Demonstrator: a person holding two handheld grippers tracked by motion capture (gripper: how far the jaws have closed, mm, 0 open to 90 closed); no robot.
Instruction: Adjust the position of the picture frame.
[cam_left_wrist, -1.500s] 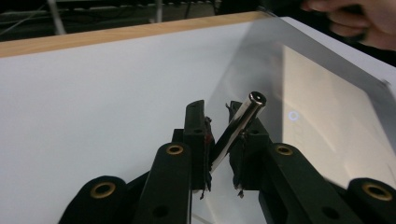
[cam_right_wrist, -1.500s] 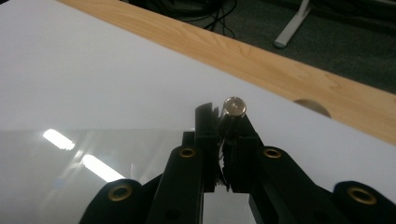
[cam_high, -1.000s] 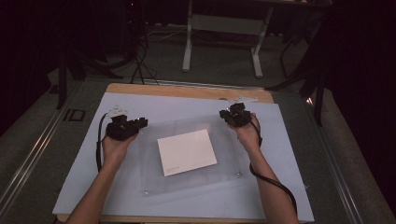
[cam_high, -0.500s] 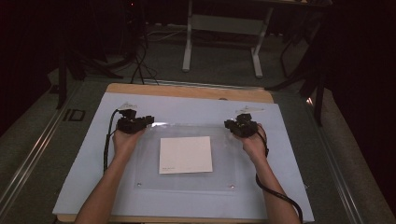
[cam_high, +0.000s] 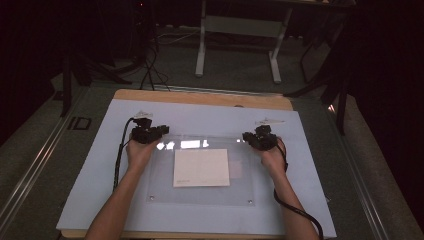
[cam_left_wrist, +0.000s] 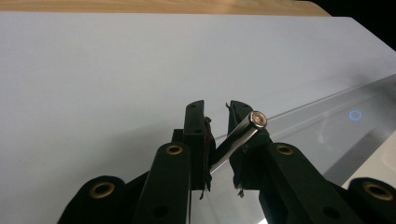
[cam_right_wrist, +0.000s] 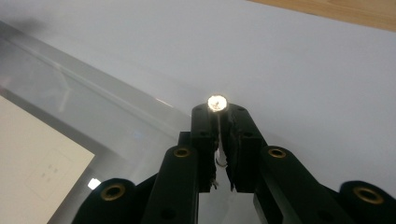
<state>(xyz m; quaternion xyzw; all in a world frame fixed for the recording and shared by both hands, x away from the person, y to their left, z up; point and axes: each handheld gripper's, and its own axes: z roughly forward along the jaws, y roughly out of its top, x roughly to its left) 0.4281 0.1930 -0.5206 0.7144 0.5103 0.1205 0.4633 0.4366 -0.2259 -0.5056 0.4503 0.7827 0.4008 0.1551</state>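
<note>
On the table (cam_high: 125, 97), over a pale blue sheet (cam_high: 90, 190): clear acrylic panel (cam_high: 200, 192), long axis left-right, far edge parallel to the table's far wooden edge. White paper (cam_high: 201, 168) under or inside the panel, centred, also landscape; can't tell which layer.

Far-left corner: left gripper (cam_high: 150, 133), held by left hand (cam_high: 139, 152), cable (cam_high: 119, 160) trailing back along the forearm. Left gripper view: left gripper (cam_left_wrist: 216, 116) jaws narrow, clamped on a metal standoff pin (cam_left_wrist: 243, 133) sitting at the panel corner (cam_left_wrist: 327, 116). Pin tilted, round cap end pointing up and to the right in that view, shaft crossing the gap diagonally.

Far-right corner: right gripper (cam_high: 259, 139), right hand (cam_high: 273, 156) behind it. Right gripper view: right gripper (cam_right_wrist: 218, 112) jaws nearly together, gripping a second pin (cam_right_wrist: 217, 102) end-on, bright cap facing the camera, shaft along the jaw axis.

High view gives panel outline, two near-corner fasteners (cam_high: 152, 198), glare on the far edge. Pins too small to resolve there. Gripper views give pin orientation and grip; right gripper view also catches faint print on the paper (cam_right_wrist: 42, 168).
</note>
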